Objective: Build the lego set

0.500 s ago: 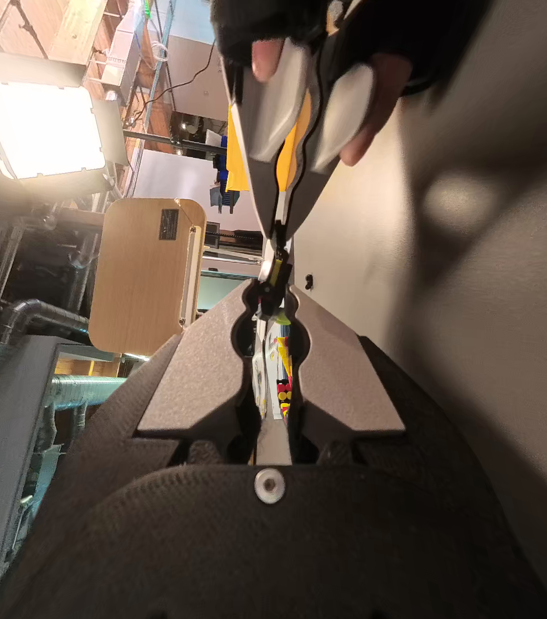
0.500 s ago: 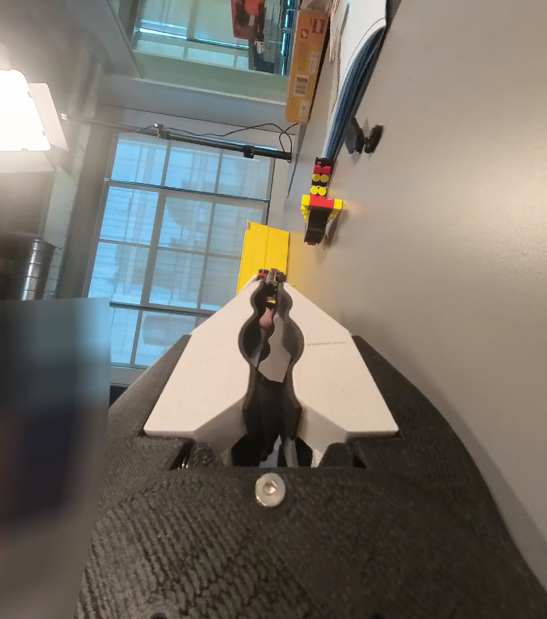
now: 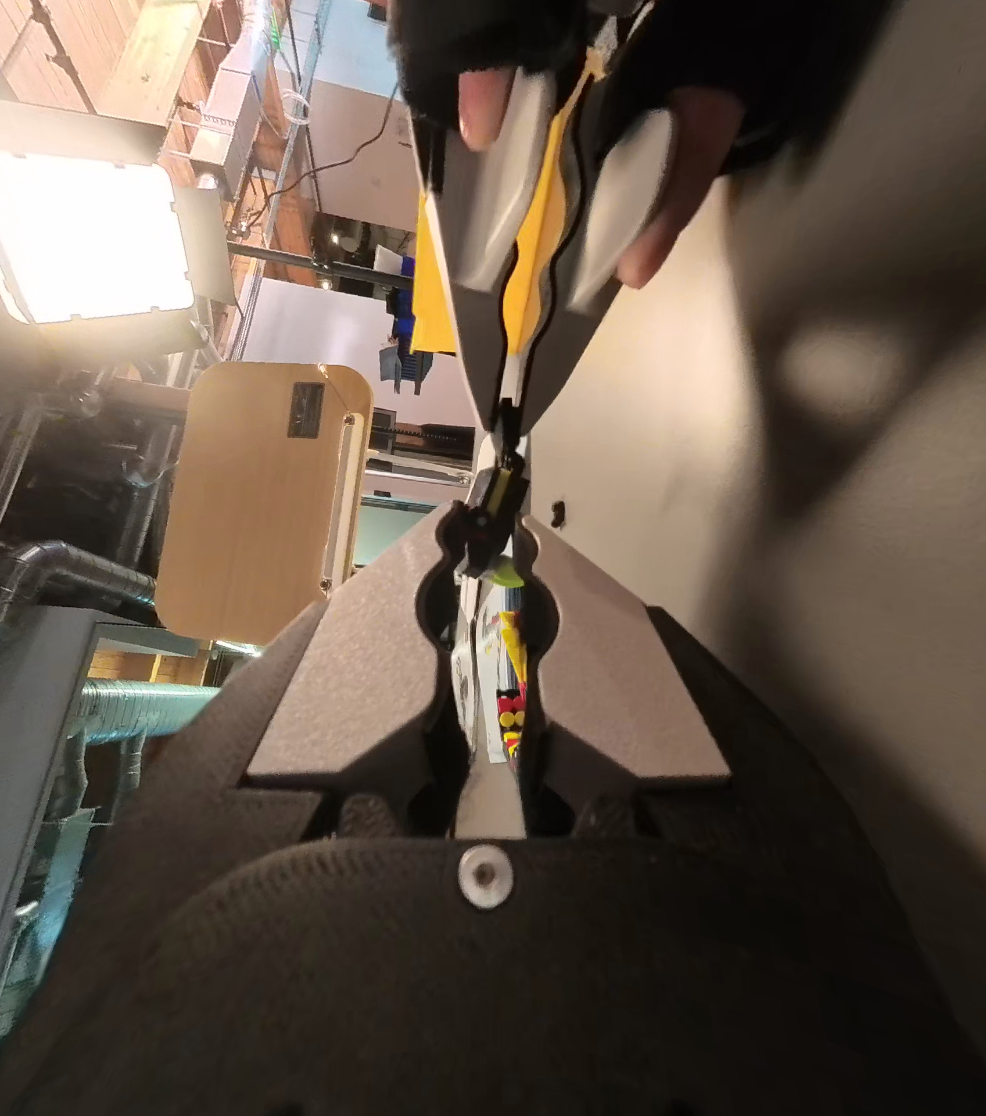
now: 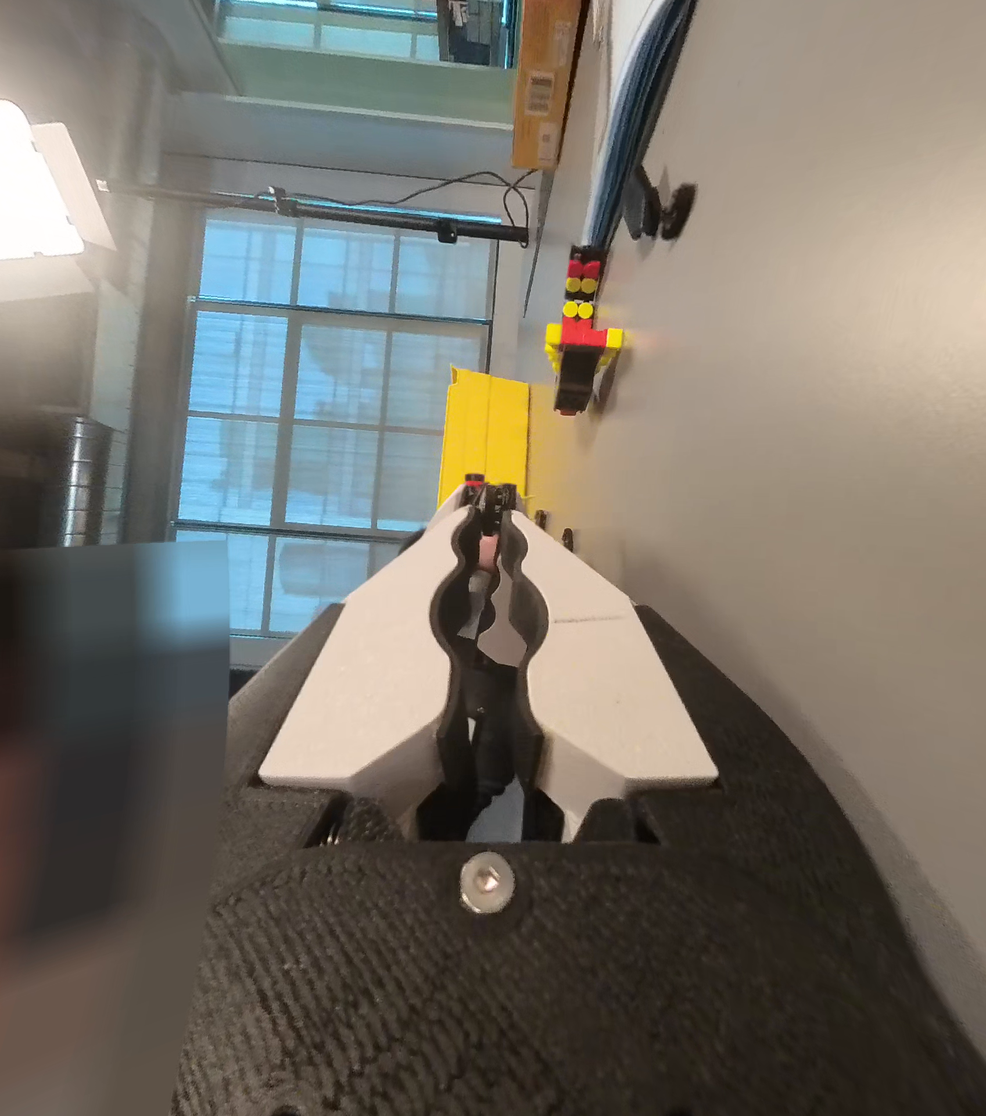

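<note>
My left gripper [image 3: 487, 525] is shut on a small black, yellow and red lego assembly [image 3: 499, 492], held in the air beside the grey table [image 3: 689, 423]. My right gripper [image 4: 493, 489], white-fingered, is shut on the other end of the same small assembly [image 4: 490, 490]. In the left wrist view the right gripper [image 3: 505, 416] comes in from above, tip to tip with mine, with a gloved hand [image 3: 659, 199] on it. A larger black, red and yellow lego model [image 4: 581, 338] stands on the table [image 4: 840, 543] beyond the right gripper.
A yellow box [image 4: 484, 435] sits just past the right gripper's tips. An orange box [image 4: 538, 84], a booklet [image 4: 629, 121] and a loose black part [image 4: 659, 211] lie farther along the table. A bright lamp panel [image 3: 68, 235] and a wooden chair back [image 3: 261, 513] stand off the table. Left and right tips are no more than a few centimetres apart.
Both grippers stay tip to tip on the small assembly. The views have shifted only slightly.
</note>
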The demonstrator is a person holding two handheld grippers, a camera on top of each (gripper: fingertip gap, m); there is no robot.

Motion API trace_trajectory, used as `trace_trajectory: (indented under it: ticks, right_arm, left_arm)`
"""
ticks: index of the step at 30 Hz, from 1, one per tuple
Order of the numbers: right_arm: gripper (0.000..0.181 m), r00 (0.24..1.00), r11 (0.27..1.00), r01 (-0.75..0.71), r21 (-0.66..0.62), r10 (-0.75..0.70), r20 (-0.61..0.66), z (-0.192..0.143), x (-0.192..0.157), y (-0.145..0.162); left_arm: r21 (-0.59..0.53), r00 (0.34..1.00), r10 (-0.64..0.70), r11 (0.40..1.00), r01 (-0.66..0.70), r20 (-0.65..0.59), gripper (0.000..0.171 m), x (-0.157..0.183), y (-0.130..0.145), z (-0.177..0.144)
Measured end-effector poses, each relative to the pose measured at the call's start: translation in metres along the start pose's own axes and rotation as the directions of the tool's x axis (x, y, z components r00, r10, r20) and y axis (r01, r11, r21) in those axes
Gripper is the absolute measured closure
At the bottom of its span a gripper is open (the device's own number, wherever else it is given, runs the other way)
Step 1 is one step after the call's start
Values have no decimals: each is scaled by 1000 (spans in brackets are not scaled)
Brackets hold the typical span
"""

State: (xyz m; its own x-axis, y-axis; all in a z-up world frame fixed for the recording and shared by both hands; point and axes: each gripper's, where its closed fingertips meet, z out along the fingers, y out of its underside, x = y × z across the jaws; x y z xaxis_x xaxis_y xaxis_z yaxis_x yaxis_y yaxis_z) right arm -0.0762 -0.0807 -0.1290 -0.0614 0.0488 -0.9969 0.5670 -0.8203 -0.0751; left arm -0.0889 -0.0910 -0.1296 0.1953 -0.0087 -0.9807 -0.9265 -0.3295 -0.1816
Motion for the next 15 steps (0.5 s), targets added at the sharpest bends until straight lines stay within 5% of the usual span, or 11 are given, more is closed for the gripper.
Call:
trace_trajectory:
  ticks: [15]
  right_arm:
    - [175, 930, 979, -203, -32, 203, 307, 1, -54, 8]
  left_arm:
    - [126, 936, -324, 943, 308, 139, 159, -47, -11, -13]
